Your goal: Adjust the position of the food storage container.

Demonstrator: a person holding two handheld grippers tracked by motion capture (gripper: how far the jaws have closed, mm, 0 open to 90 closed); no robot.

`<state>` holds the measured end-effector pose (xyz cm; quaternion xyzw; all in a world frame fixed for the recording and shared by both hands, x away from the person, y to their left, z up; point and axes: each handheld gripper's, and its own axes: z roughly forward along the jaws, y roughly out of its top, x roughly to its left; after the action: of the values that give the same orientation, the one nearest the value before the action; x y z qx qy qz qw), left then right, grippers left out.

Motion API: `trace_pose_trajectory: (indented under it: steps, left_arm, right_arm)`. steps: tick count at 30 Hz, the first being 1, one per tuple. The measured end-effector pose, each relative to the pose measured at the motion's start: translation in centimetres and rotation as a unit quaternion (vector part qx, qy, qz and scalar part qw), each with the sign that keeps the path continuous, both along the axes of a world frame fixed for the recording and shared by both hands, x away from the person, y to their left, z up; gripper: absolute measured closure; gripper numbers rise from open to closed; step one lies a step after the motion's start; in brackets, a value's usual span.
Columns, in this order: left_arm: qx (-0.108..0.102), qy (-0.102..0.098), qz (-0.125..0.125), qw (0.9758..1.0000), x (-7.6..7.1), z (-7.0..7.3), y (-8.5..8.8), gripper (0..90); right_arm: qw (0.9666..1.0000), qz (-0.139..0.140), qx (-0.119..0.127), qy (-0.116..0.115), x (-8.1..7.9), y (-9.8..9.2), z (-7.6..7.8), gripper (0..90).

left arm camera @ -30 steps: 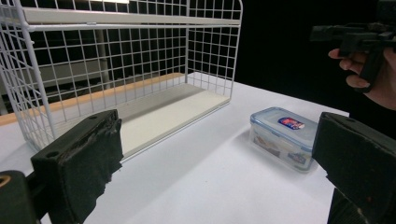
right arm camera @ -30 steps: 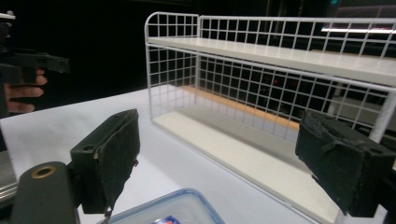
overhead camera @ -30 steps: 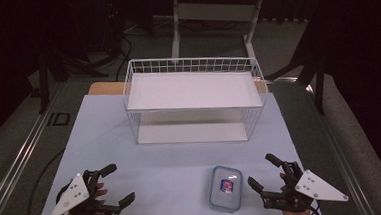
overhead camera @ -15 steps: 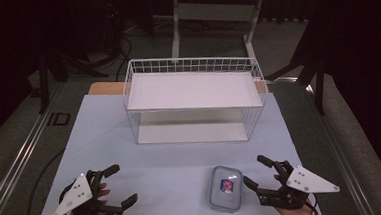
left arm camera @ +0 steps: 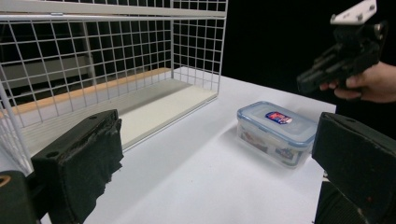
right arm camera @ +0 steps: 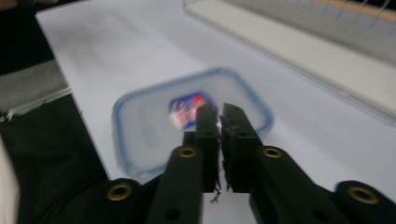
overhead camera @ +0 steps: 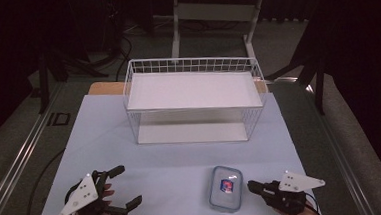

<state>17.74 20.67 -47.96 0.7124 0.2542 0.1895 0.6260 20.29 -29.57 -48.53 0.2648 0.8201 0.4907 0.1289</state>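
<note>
A clear plastic box with a blue-rimmed lid and a red-and-blue label [overhead camera: 226, 188] lies on the white table near its front edge, also in the left gripper view [left arm camera: 275, 130] and blurred in the right gripper view [right arm camera: 144, 126]. My right gripper [overhead camera: 252, 186] sits just right of the box and points at it. Its jaws have just been closing and now meet with nothing between them [right arm camera: 219, 112]. It hangs above the box's far side in the left gripper view [left arm camera: 306, 83]. My left gripper [overhead camera: 128, 185] rests at the front left, open and holding nothing [left arm camera: 217, 158].
A white wire basket [overhead camera: 194, 122] with a white floor stands at the middle back of the table [overhead camera: 172, 163], and appears in the left gripper view [left arm camera: 140, 46] and the right gripper view [right arm camera: 327, 46]. Dark floor, cables and a stand lie beyond.
The right gripper's jaws have gone from wide apart to shut, and the hand has sunk a little beside the box. The left gripper has stayed put.
</note>
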Motion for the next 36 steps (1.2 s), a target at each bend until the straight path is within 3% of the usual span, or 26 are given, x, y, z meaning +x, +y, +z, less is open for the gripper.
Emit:
trace_pose_trajectory:
  steps: [8, 18, 28, 36]
  left_arm:
    - [0.01, -0.002, -0.003, 0.9999, 0.0, -0.1, -0.2, 2.7]
    - [0.01, -0.005, 0.0, 0.9999, -0.1, 0.1, -0.1, 2.7]
    - [0.011, -0.007, 0.002, 0.9999, -0.1, 0.1, -0.1, 2.7]
    - [0.014, -0.009, 0.002, 0.9999, -0.2, 0.1, 0.0, 2.7]
  right_arm:
    - [0.9965, 0.053, -0.043, 0.047, -0.2, -0.2, -2.3, 89.8]
    - [0.9864, 0.108, -0.087, 0.088, -0.3, 0.9, -4.1, 89.8]
    - [0.9828, 0.132, -0.093, 0.09, 0.3, 3.2, -4.4, 89.8]
    - [0.9797, 0.158, -0.098, 0.074, 1.5, 7.3, -4.6, 89.8]
